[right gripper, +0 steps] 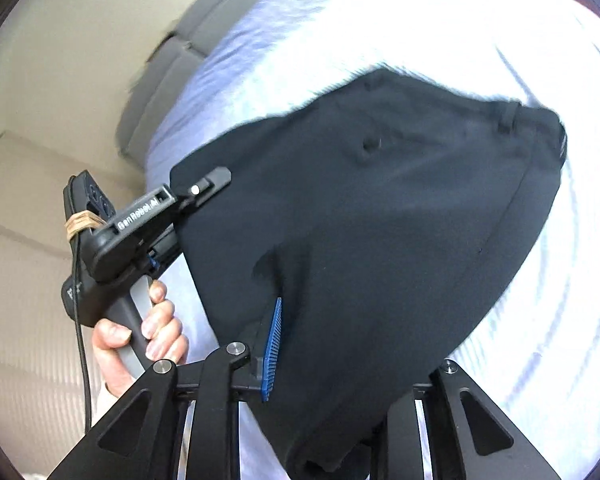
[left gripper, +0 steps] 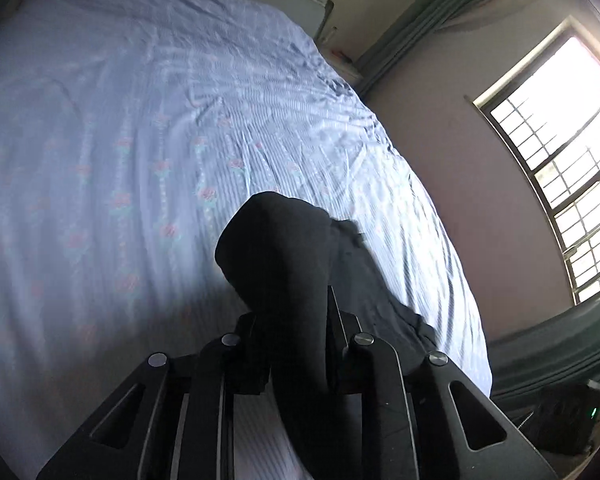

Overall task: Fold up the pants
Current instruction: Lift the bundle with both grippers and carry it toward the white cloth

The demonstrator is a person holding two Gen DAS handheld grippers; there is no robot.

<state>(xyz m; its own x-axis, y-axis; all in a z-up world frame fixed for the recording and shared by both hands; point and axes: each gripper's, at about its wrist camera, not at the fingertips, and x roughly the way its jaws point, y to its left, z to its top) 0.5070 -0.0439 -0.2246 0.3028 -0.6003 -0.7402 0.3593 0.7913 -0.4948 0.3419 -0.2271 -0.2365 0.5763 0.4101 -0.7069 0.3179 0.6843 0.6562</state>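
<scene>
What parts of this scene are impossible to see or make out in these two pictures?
- Left wrist view: the left gripper's fingertips, wrapped in black pants.
- Right wrist view: the right gripper's far finger, buried under the pants; only the blue pad shows.
- Both views: the pant legs, cut off by the bottom edge.
- Left wrist view: the bedsheet pattern, blurred.

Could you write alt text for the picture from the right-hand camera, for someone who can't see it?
Black pants hang lifted over a bed with a pale striped sheet, their cloth pinched in the right claw at the bottom of the view. On the left, a person's hand grips the handle of the left claw, which clamps another edge of the pants.
</scene>
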